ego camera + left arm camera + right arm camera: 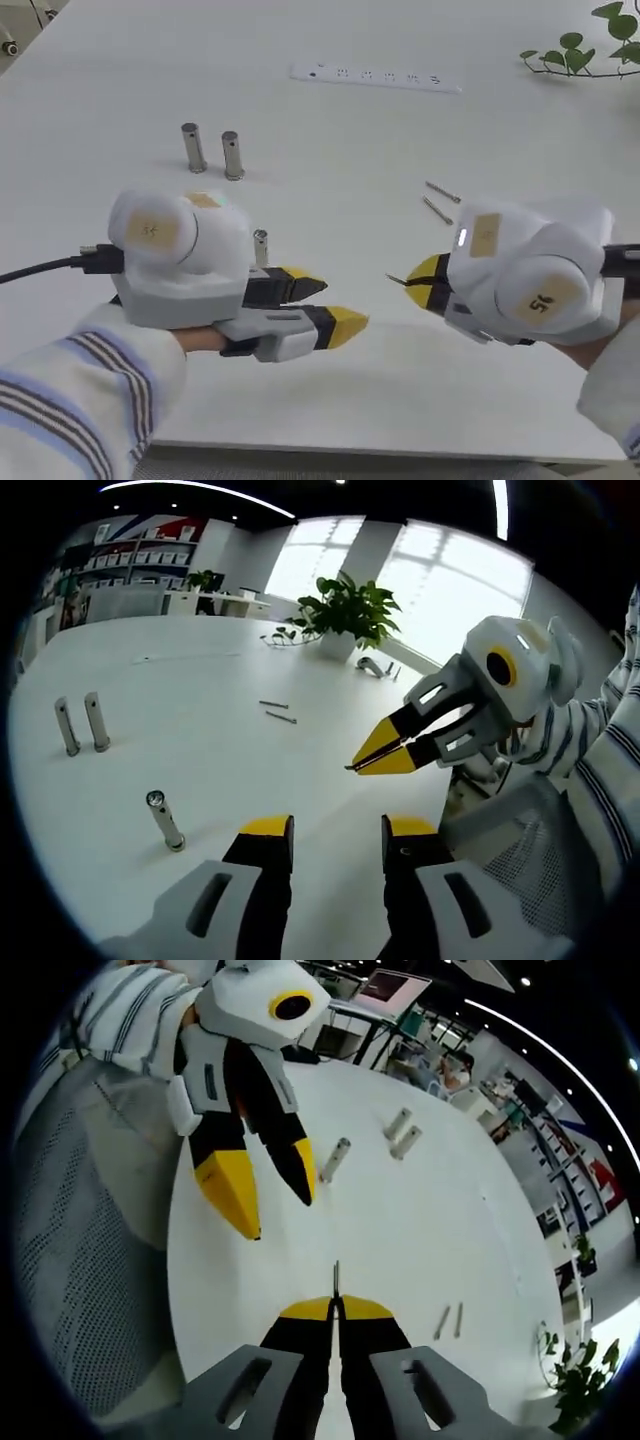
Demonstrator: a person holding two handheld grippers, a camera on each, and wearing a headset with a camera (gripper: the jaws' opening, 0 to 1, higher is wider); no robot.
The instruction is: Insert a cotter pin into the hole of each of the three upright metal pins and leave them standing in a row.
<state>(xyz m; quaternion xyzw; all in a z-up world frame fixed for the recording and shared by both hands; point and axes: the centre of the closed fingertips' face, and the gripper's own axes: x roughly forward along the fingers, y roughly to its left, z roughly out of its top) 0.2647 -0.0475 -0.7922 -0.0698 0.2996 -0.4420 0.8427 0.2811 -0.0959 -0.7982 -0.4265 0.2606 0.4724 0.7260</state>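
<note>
A: Head view?
B: The left gripper point(345, 303) gapes wide near the desk's point(330, 400) front edge. One pin point(260, 247) stands just behind it, two more pins point(193, 147) farther back, left.
A: Left gripper view?
B: The right gripper point(372, 762) hovers opposite, tips together.
A: Right gripper view?
B: Its jaws pinch a cotter pin point(336, 1278), off the desk. Two spares point(441, 1322) lie on the desk's right half.

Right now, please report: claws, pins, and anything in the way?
Left claw open, empty. Right claw shut on cotter pin. Nearest metal pin upright, beside left claw. Path open, left claw close.
</note>
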